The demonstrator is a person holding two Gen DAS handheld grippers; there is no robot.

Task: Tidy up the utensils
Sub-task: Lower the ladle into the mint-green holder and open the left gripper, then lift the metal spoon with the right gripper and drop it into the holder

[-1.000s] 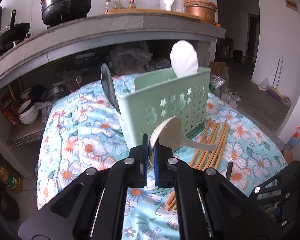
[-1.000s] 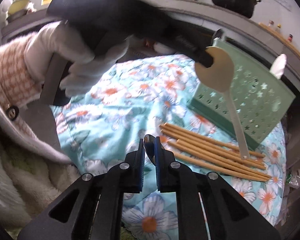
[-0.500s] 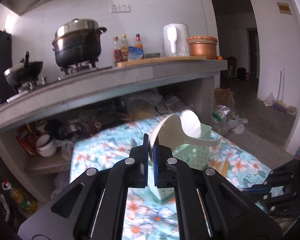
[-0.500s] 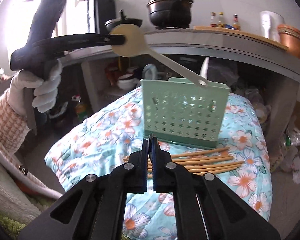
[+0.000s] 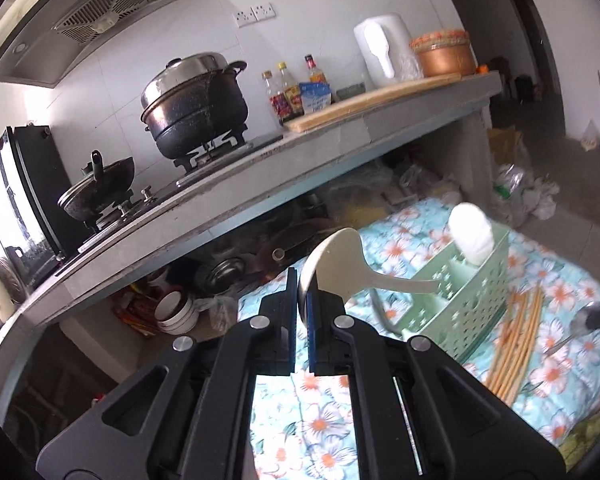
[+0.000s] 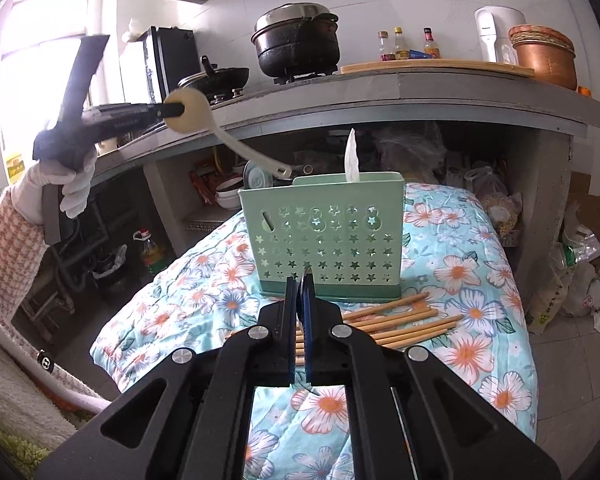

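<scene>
My left gripper (image 5: 302,292) is shut on the bowl of a cream plastic spoon (image 5: 340,264). Its handle points right and ends just over the top left of the green utensil holder (image 5: 456,304). In the right wrist view the left gripper (image 6: 172,110) holds this spoon (image 6: 228,140) high at the left, handle tip above the holder (image 6: 324,236). A white spoon (image 6: 352,156) stands in the holder. My right gripper (image 6: 302,280) is shut on a thin metal spoon (image 6: 305,274), seen edge-on. Several wooden chopsticks (image 6: 396,320) lie in front of the holder.
The holder stands on a floral blue cloth (image 6: 460,280). Behind it runs a concrete counter (image 6: 420,88) with a black pot (image 6: 300,44), bottles and a kettle. Bowls and bags sit under the counter. A second metal utensil (image 5: 380,312) leans at the holder's left.
My left gripper has risen with the cream spoon and swung its handle tip over the holder's top. My right gripper has drawn back and levelled, still shut on the metal spoon.
</scene>
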